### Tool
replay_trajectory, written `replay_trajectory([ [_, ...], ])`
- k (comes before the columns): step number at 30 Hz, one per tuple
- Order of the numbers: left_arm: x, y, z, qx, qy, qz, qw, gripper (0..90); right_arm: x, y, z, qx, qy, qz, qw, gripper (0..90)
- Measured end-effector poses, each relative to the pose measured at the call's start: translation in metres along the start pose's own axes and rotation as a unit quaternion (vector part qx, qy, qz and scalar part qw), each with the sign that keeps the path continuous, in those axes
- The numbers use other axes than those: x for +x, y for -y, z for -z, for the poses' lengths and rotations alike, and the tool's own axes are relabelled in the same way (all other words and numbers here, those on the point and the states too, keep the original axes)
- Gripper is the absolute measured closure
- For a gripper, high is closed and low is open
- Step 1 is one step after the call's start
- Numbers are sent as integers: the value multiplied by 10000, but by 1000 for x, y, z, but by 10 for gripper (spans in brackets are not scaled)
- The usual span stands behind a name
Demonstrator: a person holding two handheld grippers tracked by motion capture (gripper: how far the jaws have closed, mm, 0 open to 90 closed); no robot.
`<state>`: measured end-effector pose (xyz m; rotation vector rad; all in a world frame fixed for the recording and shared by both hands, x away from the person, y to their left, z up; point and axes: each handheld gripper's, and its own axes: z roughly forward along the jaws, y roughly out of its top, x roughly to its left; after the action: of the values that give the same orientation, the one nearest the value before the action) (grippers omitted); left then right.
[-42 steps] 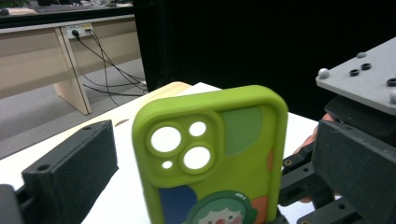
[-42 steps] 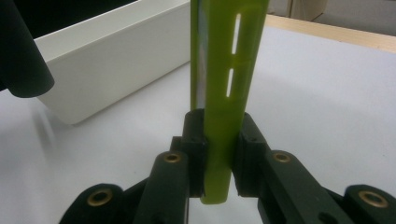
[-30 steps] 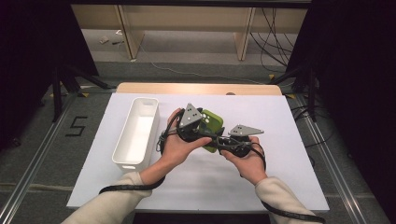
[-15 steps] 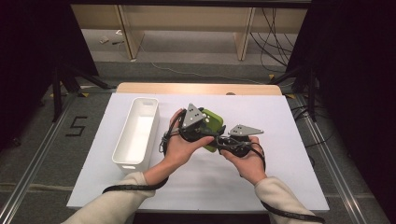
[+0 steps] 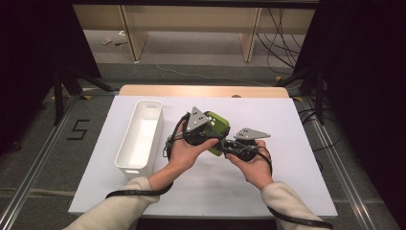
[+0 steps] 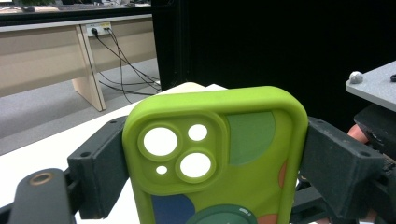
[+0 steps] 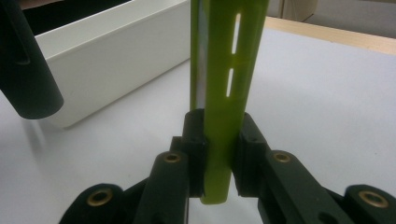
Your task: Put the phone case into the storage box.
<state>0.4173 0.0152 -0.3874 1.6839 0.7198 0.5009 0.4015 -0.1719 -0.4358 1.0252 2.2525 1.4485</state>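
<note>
Green case held between both grippers above the surface

A white bin [image 5: 140, 136] sits at 9 o'clock; the left gripper [image 5: 200, 130], its fingers just closing across the case [image 6: 219, 158], flanks its edges; the right gripper [image 5: 239, 146] fingers clamp its thin edge.

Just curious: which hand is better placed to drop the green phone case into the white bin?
Probably the left gripper: it is nearer the white bin, and its jaws have just been closing across the green phone case.
</note>
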Motion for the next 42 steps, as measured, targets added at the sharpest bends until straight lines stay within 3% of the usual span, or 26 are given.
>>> replay_trajectory([
  [11,2,-2,2,13,16,-27,10000,162,-1,-1,-1,-54,-21,114,9999,756],
  [28,11,-11,11,-56,-69,-71,9999,164,-8,-2,8,-163,-94,692,9974,207],
  [42,19,-16,20,-145,-158,-72,9997,164,-13,1,19,-328,-138,715,9968,161],
])
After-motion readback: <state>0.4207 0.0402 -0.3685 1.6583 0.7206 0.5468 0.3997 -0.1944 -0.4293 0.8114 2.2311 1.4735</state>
